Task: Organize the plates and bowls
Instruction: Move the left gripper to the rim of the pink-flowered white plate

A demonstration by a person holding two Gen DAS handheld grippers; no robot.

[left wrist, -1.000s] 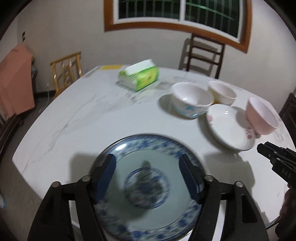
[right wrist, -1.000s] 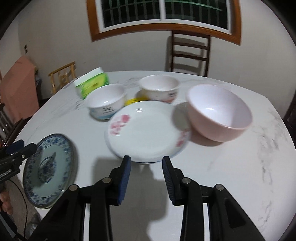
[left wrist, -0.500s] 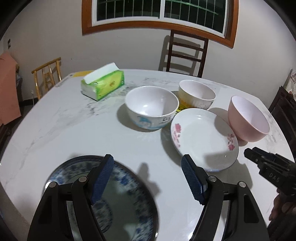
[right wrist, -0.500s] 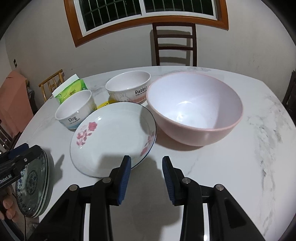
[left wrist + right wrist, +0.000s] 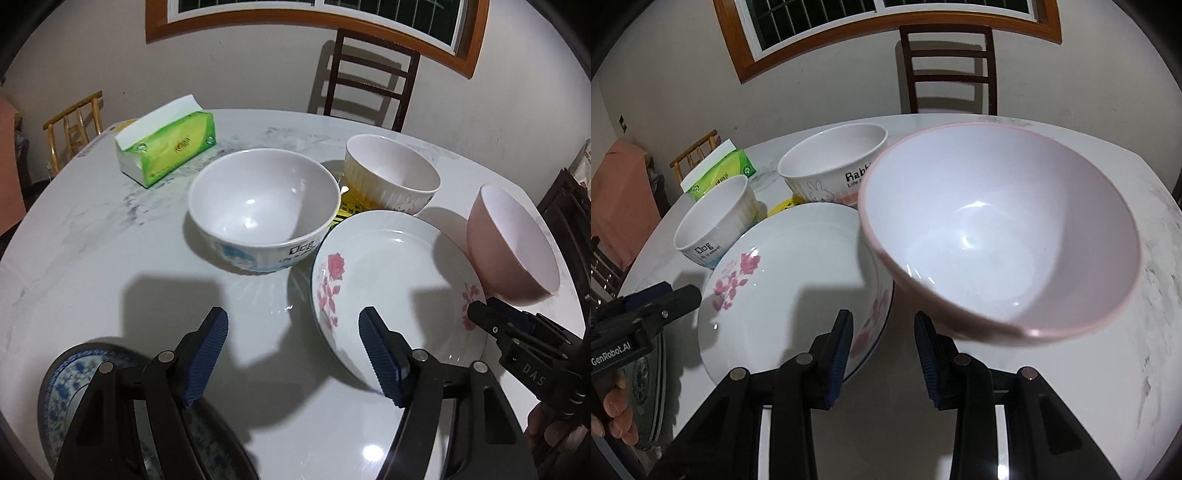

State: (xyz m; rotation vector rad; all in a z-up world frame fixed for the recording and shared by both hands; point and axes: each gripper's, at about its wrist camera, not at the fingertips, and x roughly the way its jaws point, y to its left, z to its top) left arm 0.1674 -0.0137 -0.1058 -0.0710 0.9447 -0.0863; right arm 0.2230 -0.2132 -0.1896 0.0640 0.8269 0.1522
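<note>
A white plate with pink flowers (image 5: pixel 391 280) (image 5: pixel 790 288) lies in the middle of the marble table (image 5: pixel 92 236). A pink bowl (image 5: pixel 513 243) (image 5: pixel 1001 236) stands against its right side. A white "Dog" bowl (image 5: pixel 264 206) (image 5: pixel 714 221) and a "Rabbit" bowl (image 5: pixel 391 173) (image 5: pixel 833 162) stand behind the plate. A blue patterned plate (image 5: pixel 70 373) lies at the near left edge under my left gripper (image 5: pixel 293 354), which is open and empty. My right gripper (image 5: pixel 884 350) is open and empty, at the flowered plate's near rim beside the pink bowl.
A green tissue box (image 5: pixel 166 140) lies at the back left of the table. A yellow packet (image 5: pixel 345 210) shows between the bowls. A dark chair (image 5: pixel 369 77) stands behind the table, a wooden chair (image 5: pixel 74 122) to the left.
Both grippers have moved forward towards the flowered plate. The left gripper has left the blue plate behind at the table edge. The pink bowl looms much closer in the right wrist view.
</note>
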